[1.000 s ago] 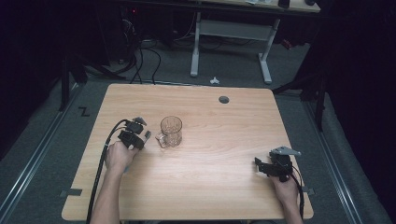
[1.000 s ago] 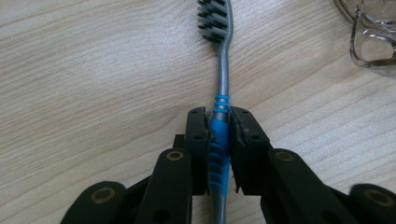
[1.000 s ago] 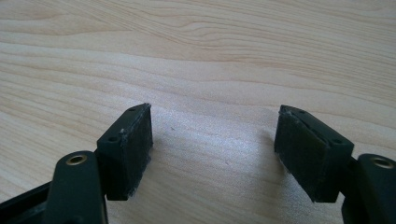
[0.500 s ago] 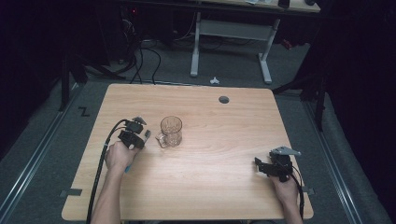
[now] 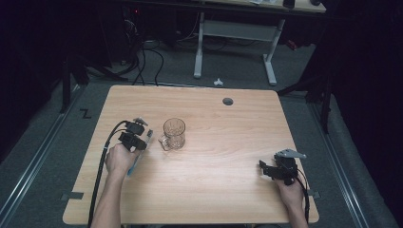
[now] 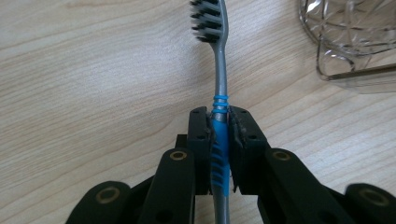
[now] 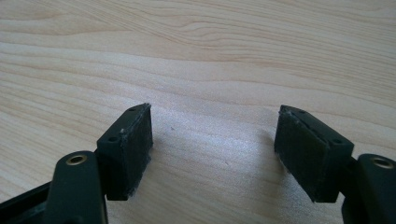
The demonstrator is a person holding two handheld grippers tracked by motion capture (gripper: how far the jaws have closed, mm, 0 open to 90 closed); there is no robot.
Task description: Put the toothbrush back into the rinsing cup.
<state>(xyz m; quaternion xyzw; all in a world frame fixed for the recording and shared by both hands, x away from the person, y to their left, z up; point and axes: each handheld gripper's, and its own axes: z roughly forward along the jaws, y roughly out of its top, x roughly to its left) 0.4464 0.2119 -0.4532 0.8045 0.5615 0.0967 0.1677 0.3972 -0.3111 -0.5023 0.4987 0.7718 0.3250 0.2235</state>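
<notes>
A grey toothbrush (image 6: 220, 70) with a blue ribbed grip and dark bristles lies just over the wooden table, its head pointing away from me. My left gripper (image 6: 219, 119) is shut on its blue grip. In the high view the left gripper (image 5: 141, 141) sits at the table's left, with the toothbrush (image 5: 149, 136) beside a clear cut-glass mug (image 5: 174, 133) to its right. That mug (image 6: 355, 42) shows at the top right of the left gripper view. My right gripper (image 5: 264, 169) rests low at the table's right front. The right gripper (image 7: 212, 135) stands open with only bare wood between its jaws.
The light wooden table (image 5: 223, 194) has a round cable hole (image 5: 228, 101) near its far edge. Beyond it stand a white-legged desk (image 5: 235, 33) and loose cables (image 5: 142, 57) on the dark floor. Black cables trail from both grippers.
</notes>
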